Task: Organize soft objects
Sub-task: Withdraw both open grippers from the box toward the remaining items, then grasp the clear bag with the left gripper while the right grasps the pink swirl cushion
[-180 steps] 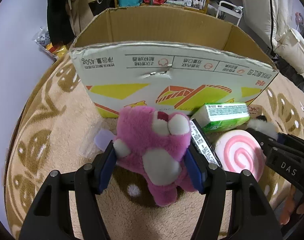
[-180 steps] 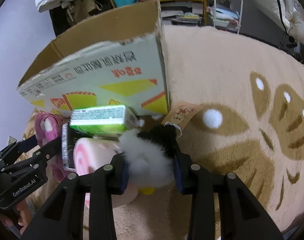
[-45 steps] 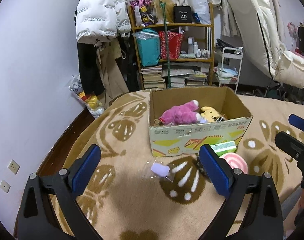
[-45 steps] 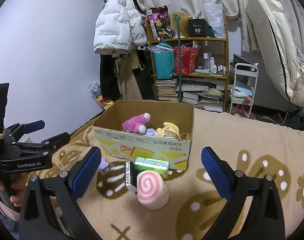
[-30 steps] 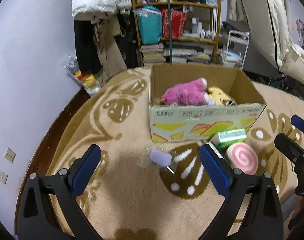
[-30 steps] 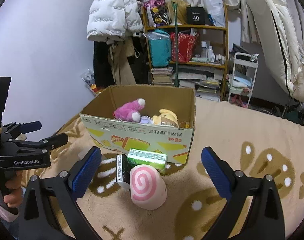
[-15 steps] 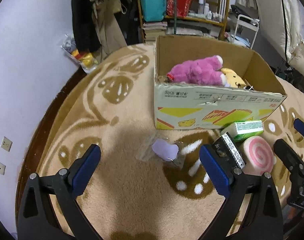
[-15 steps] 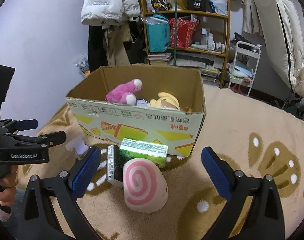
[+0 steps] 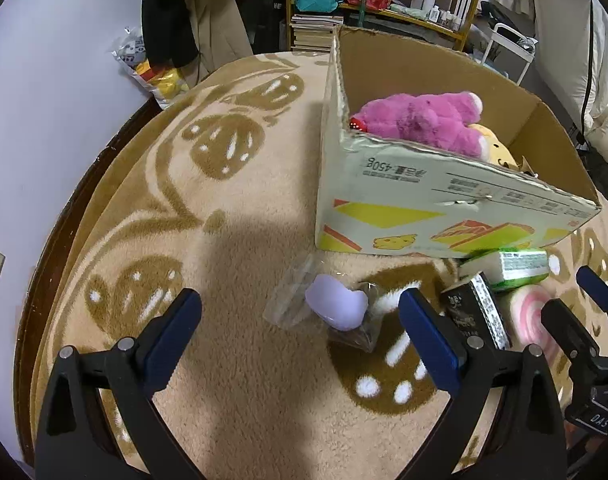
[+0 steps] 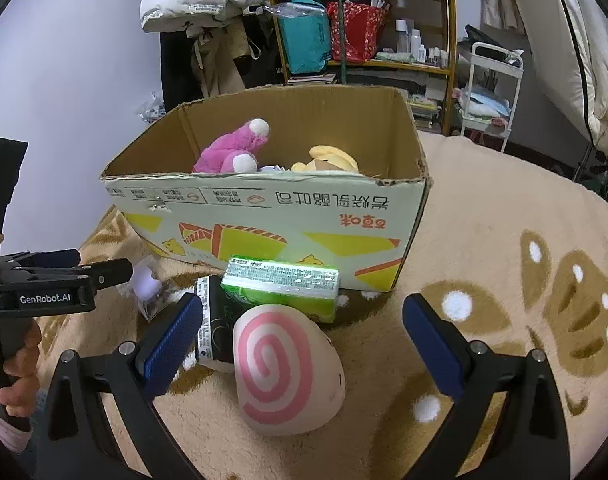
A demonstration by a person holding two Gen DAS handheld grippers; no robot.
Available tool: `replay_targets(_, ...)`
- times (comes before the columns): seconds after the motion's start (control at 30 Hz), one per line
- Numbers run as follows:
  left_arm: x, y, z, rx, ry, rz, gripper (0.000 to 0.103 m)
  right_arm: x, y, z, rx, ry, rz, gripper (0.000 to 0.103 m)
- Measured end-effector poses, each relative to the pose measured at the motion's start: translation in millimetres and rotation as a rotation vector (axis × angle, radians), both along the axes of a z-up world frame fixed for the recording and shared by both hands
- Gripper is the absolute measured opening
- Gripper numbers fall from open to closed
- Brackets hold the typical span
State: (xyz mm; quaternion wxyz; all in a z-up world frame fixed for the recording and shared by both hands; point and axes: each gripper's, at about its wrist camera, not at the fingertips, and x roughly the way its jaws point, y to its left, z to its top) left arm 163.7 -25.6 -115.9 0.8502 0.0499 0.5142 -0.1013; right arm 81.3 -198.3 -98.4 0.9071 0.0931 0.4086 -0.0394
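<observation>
On the patterned beige rug, before the printed cardboard box (image 10: 271,216), both grippers gape empty; the right gripper (image 10: 304,336) should straddle the pink-swirl plush cushion (image 10: 287,368), perhaps squashy, squarely.

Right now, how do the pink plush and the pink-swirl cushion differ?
The pink plush lies inside the cardboard box; the pink-swirl cushion sits outside on the rug, in front of the box. The plush is solid magenta and shaggy; the cushion is cream with a pink spiral and smooth. Both are soft, and neither is gripped.
</observation>
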Motion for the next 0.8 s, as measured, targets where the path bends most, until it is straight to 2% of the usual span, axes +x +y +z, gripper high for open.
replay_targets(0.4, 9, -14, -22, 0.01, 0.046, -0.057, 0.098, 7, -8, -15, 0.026, 0.063, -0.033, 0.103)
replay_targets(0.8, 10, -32, -44, 0.075, 0.078, -0.12, 0.098, 13, -11, -27, 0.047, 0.115, -0.052, 0.103)
